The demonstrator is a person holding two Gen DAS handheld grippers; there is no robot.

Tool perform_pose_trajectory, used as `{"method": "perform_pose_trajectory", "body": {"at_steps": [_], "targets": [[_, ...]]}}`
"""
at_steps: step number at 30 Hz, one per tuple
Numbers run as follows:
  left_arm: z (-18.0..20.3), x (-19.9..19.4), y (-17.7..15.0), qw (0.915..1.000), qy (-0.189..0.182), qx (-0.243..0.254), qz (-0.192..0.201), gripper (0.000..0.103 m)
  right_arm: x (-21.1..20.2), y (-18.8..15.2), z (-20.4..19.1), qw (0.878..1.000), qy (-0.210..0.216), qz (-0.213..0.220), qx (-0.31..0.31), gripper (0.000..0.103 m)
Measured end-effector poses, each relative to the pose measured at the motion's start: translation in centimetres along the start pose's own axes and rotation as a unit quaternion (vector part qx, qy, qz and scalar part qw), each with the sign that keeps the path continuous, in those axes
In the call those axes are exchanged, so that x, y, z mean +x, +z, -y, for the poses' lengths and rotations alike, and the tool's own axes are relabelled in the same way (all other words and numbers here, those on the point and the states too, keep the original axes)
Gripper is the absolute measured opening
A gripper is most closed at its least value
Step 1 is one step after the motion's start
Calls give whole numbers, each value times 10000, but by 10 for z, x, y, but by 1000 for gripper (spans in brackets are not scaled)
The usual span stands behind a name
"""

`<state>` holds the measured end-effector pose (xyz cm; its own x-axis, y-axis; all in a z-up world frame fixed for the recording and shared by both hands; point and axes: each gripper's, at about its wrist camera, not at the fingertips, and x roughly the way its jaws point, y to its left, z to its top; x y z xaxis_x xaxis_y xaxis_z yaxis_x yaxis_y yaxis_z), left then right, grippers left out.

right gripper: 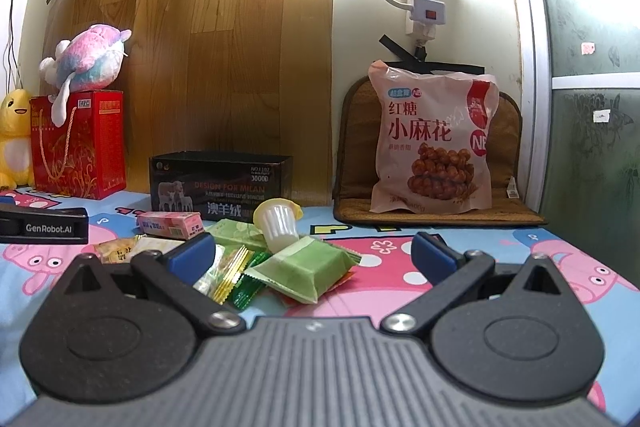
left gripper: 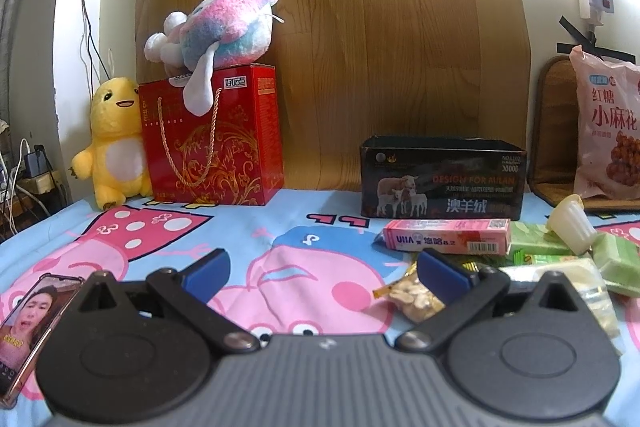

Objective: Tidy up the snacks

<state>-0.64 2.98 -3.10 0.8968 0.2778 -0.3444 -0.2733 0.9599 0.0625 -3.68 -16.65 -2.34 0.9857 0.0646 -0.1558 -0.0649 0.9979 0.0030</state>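
Observation:
A pile of snacks lies on the cartoon sheet in front of an open black box (left gripper: 442,179) (right gripper: 220,187): a pink box (left gripper: 446,237) (right gripper: 170,225), green packets (right gripper: 304,269) (left gripper: 616,263), a jelly cup (right gripper: 278,225) (left gripper: 572,225) and a nut packet (left gripper: 414,297). My left gripper (left gripper: 324,271) is open and empty, left of the pile. My right gripper (right gripper: 314,257) is open and empty, its fingers either side of the green packet. The left gripper's body (right gripper: 44,227) shows at the left of the right wrist view.
A large pink snack bag (right gripper: 432,139) (left gripper: 608,131) leans on a brown mat (right gripper: 352,131) at the back right. A red gift box (left gripper: 212,135) with plush toys (left gripper: 216,27) stands back left. A phone (left gripper: 28,331) lies near left.

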Motion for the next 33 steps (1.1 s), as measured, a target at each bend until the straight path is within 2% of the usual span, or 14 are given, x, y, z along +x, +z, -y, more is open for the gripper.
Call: {"method": "perform_pose_trajectory", "body": {"at_steps": [8,15,21,29,33], "targets": [[5,-10,-1,9995,25,184,273,103,-1,0,0,10000,11,23,20,103],[-3,-6,1,9998,-114,-17,168,103,-3,0,2,9999,18,103,86,103],[-4,-13,-2,9992,-176,-74,352,103,-3,0,1,9999,19,103,87,103],[-16,-10,-1,9983,-210,-482,255,103,-3,-1,1,9999,24,100,93,103],[-23,-11,0,9968,-240,-718,275,103,-7,0,4,9996,218,143,146,103]]}}
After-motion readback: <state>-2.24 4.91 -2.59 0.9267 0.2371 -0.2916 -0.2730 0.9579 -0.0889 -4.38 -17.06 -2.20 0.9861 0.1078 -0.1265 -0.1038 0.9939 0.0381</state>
